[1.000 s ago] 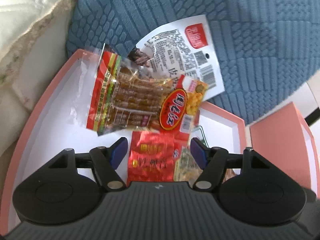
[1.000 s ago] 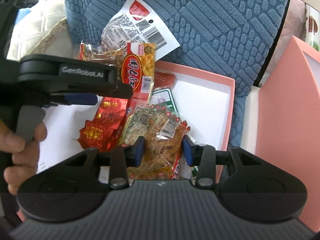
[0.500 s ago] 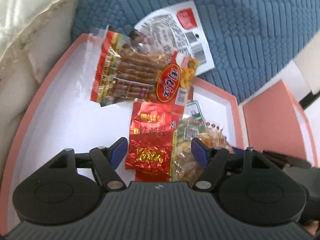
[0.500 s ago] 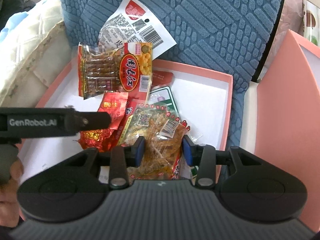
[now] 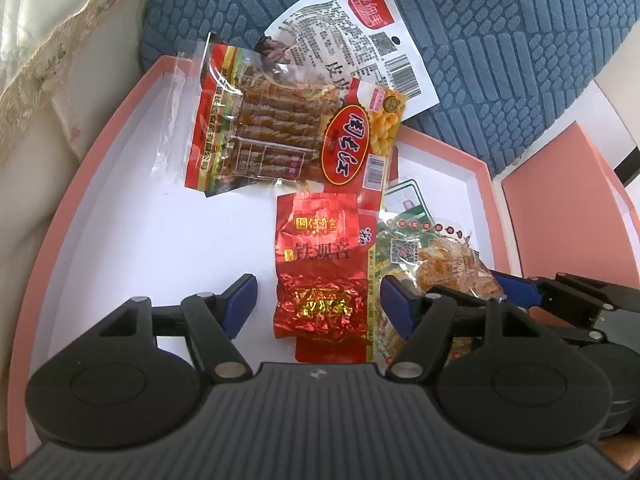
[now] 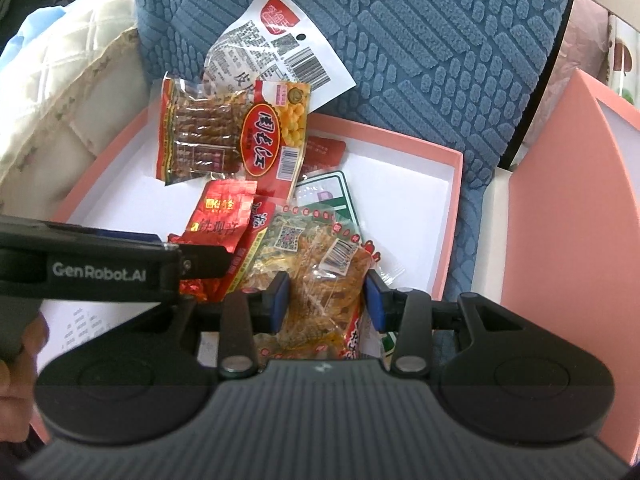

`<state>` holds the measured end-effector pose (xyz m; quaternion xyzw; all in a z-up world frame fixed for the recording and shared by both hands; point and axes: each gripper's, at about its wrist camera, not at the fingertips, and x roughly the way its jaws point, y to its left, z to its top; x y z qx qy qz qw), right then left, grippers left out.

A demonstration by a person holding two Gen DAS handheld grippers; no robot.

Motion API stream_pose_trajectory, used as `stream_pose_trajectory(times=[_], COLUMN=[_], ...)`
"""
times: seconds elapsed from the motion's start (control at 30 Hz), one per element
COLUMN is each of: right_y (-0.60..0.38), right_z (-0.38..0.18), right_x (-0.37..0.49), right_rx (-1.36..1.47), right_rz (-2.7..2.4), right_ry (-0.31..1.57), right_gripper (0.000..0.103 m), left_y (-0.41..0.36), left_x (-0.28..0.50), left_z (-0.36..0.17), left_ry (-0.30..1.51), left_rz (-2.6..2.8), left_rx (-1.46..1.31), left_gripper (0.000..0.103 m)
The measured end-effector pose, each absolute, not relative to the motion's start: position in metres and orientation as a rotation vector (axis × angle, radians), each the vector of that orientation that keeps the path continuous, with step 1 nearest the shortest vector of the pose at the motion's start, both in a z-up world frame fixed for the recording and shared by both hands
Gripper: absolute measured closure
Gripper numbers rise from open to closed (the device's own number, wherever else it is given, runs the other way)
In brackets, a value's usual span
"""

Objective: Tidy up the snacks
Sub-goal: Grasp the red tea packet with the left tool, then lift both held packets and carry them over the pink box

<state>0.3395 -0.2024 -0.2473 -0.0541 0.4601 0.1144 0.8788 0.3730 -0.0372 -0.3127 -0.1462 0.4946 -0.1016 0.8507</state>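
A pink box (image 5: 120,120) with a white floor holds several snack packets. My left gripper (image 5: 318,306) is open, its jaws either side of a red foil tea packet (image 5: 320,264), which also shows in the right wrist view (image 6: 218,216). My right gripper (image 6: 326,300) is partly closed around a clear packet of orange snacks (image 6: 320,280); I cannot tell whether the pads touch it. That packet also shows in the left wrist view (image 5: 440,256). A packet of brown sticks (image 5: 256,136) and a red-and-yellow packet (image 5: 356,144) lie at the far side.
A white packet with barcode (image 5: 352,44) leans on the blue textured cushion (image 5: 500,40) behind the box. The pink box lid (image 6: 572,220) stands on the right. A cream quilted cushion (image 5: 40,60) lies at the left. A green-and-white packet (image 6: 328,192) sits under the others.
My left gripper has pulled back and down, so the red tea packet now lies between its jaws. The right gripper and its packet have hardly moved.
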Motion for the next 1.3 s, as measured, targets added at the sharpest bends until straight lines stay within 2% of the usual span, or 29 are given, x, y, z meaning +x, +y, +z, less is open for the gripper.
stream_pose_trajectory(times=[0.1,0.17,0.5,1.3], right_y=[-0.202,-0.201,-0.200,-0.208], right_z=[-0.247,-0.248,-0.245,-0.199], right_x=[0.337,0.333,0.324,0.293], right_rx=[-0.122,-0.127,-0.140,-0.067], right_rz=[0.245,0.242,0.209,0.166], right_ry=[0.958,0.954,0.917,0.792], right_gripper=[0.060,0.060,0.060,0.061], left_y=[-0.042,-0.045,-0.044,0.001], left_x=[0.372,0.371,0.359,0.294], left_z=[-0.313,-0.313,-0.306,-0.231], left_ry=[1.033,1.025,1.001,0.791], left_rz=[-0.197,-0.189,-0.175,-0.135], left_rx=[-0.260,-0.216,-0.230,-0.455], left_gripper=[0.039,0.048,0.049,0.049])
